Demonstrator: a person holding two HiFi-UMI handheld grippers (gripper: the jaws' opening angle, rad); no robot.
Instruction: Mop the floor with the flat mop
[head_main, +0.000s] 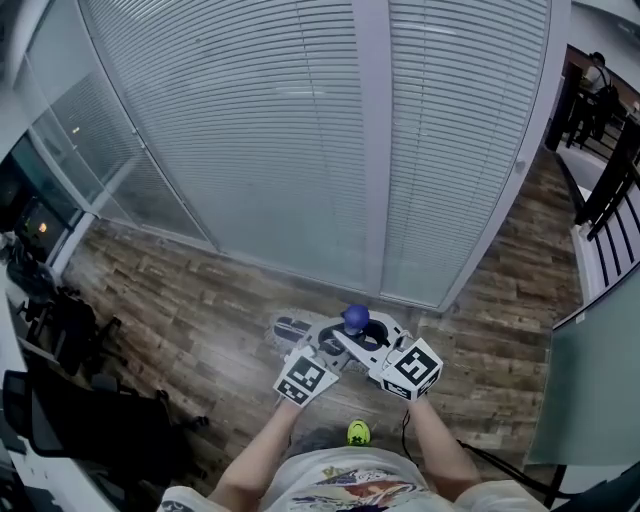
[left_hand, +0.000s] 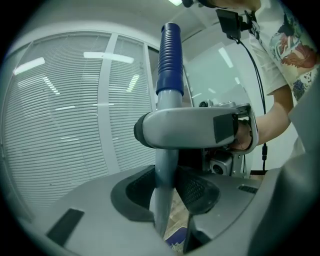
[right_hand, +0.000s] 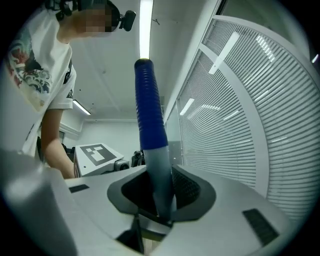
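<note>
**A:** Your left gripper (left_hand: 167, 186) is clamped on the flat mop (left_hand: 169, 102). Its dark, cross-hatched pads (left_hand: 199, 192) pinch the smooth grey metal pole (left_hand: 164, 167) from both sides.

**B:** Your right gripper (right_hand: 162, 189) grips the same pole higher up, its jaws closed just beneath the ribbed blue plastic grip (right_hand: 149, 105). In your left gripper view, the right gripper's rounded grey shell crosses the pole above your left jaws.

**A:** From your head camera, the two grippers meet in front of you. Their black-and-white marker cubes point back toward you, and the grip's domed blue top sits between them.

**B:** The mop head (head_main: 288, 326) is a flat, dark blue-grey pad. It lies on the floor just beyond your grippers and a little to the left.

**A:** Under it is a wood-look plank floor (head_main: 180, 300), with short brown boards in mixed tones and a faint sheen.

**B:** On the far side the floor meets a glass wall hung with white horizontal slatted blinds (head_main: 300, 120), split by pale upright frames. Dark office chairs (head_main: 60, 330) crowd the left edge, and a black metal railing (head_main: 612, 190) runs along the right.
</note>
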